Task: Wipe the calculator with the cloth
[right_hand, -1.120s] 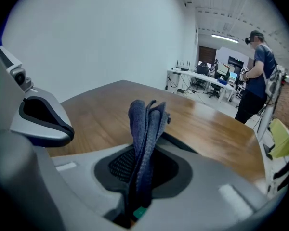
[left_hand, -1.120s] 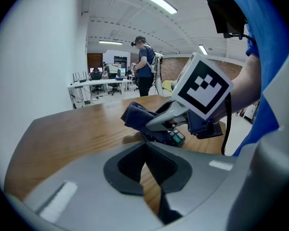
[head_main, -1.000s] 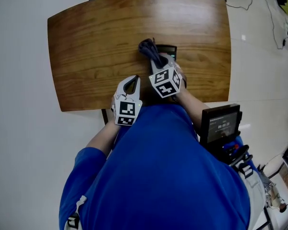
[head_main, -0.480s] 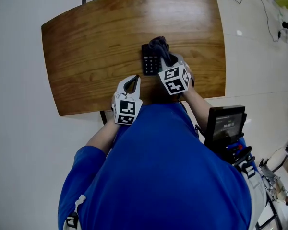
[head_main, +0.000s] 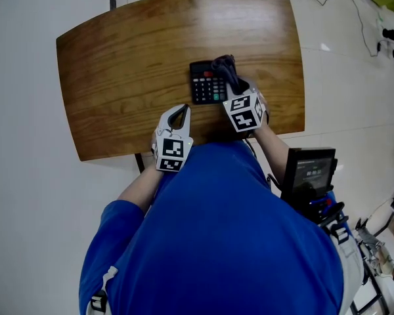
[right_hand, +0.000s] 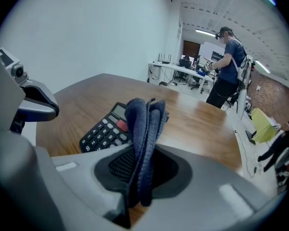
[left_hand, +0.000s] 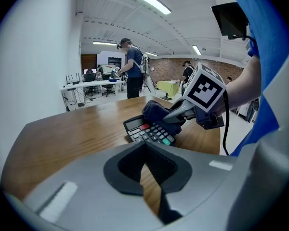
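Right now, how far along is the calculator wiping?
Done: the cloth is pinched in the right gripper. In hand: it presses the calculator at its right side. Remaining: whether the exposed keys are wiped can't be told. The left gripper sits shut, empty, near the table edge.

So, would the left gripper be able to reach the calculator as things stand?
Probably yes. Only bare table lies between the left gripper and the left side of the calculator. The right gripper, shut on the cloth, occupies only its right side.
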Available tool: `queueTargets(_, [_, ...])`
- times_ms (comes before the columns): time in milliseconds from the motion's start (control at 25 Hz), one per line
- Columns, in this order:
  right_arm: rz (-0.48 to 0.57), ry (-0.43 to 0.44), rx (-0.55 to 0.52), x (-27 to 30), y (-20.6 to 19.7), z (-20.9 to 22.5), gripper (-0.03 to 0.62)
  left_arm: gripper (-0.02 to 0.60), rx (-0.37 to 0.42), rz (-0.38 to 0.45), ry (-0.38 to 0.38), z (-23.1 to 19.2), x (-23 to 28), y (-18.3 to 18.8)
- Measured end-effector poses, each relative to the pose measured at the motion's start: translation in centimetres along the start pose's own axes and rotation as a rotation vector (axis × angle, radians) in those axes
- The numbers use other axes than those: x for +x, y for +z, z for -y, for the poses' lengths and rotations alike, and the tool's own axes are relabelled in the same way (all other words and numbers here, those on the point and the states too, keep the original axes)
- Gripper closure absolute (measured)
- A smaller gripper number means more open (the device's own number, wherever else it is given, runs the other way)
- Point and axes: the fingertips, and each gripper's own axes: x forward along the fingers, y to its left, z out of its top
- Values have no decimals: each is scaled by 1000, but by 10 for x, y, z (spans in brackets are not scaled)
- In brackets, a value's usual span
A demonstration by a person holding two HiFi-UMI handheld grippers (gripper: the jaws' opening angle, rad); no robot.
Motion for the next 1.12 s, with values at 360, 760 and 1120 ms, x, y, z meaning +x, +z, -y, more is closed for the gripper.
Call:
queueTargets(360, [82, 151, -102, -4, 32, -65, 522, 574, -18, 11, 85, -2, -22, -1])
queueTargets(760, [76, 200, -143, 2, 39, -92, 522, 574, -52, 5, 140, -17, -36, -2])
queueTargets(1120, [49, 135, -77, 4, 20, -59, 522, 574, -56, 16, 128, -25, -15, -1])
